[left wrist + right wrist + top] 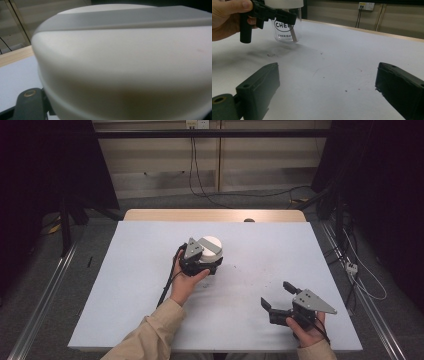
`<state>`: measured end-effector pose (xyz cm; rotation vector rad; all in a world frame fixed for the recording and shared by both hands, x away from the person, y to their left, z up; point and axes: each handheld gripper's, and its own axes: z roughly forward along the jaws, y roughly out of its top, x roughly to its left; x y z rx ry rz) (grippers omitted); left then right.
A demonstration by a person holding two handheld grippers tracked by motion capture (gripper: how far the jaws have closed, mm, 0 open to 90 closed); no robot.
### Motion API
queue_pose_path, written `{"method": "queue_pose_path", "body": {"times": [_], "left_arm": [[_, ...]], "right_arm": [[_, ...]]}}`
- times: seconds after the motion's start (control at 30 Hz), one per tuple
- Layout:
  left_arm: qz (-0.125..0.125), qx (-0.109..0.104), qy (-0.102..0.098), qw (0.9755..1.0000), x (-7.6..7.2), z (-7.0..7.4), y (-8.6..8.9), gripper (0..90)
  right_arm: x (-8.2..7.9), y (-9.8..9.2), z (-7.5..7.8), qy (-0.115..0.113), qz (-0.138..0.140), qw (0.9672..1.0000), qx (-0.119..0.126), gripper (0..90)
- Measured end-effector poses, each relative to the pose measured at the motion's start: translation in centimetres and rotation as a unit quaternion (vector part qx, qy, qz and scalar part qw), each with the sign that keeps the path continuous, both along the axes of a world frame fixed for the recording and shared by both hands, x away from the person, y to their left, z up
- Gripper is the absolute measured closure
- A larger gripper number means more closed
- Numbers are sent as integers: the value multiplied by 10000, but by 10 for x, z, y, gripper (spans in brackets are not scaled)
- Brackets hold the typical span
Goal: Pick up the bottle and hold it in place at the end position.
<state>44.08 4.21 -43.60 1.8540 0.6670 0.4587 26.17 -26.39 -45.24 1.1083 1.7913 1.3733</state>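
Left gripper is clamped on the clear glass jar, up at its neck just under the round white plastic lid; the jaws sit as tight as they go and the left gripper view is pressed right against the lid's side. Right gripper is released, jaws spread wide with nothing between them, parked low over the pale blue-grey table mat near the front right edge, well apart from the jar.

Jar location: middle of the mat, slightly left of centre. From the right gripper view it has black printed lettering and something thin and brownish inside, too small to identify. Can't tell from these frames whether the base rests on the mat or is raised just off it.

Step read: left side is bracing the jar, lid on. Looks like the setup for unscrewing, with the second hand not yet engaged.

Next move, my guess: bring the right gripper across and over the lid, align the jaws on opposite sides of its rim, close firmly, then twist while the left holds the neck. Risk: smooth lid, jaws could slip; a hard pinch off-centre may tip the jar.
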Motion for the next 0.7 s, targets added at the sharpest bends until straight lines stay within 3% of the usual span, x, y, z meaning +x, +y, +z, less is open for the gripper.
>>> {"method": "queue_pose_path", "body": {"times": [0.57, 0.63, 0.7], "left_arm": [[-17, 60, 78, 9999, 11, -1, -9, 185], [-31, -10, 118, 9999, 12, -3, -10, 185], [-73, 70, 116, 9999, 12, -6, -11, 185]], "right_arm": [[0, 0, 0, -10, -5, 10000, -12, 51], [0, 0, 0, -5, -15, 10000, -9, 51], [0, 0, 0, -6, -20, 10000, 4, 51]]}}
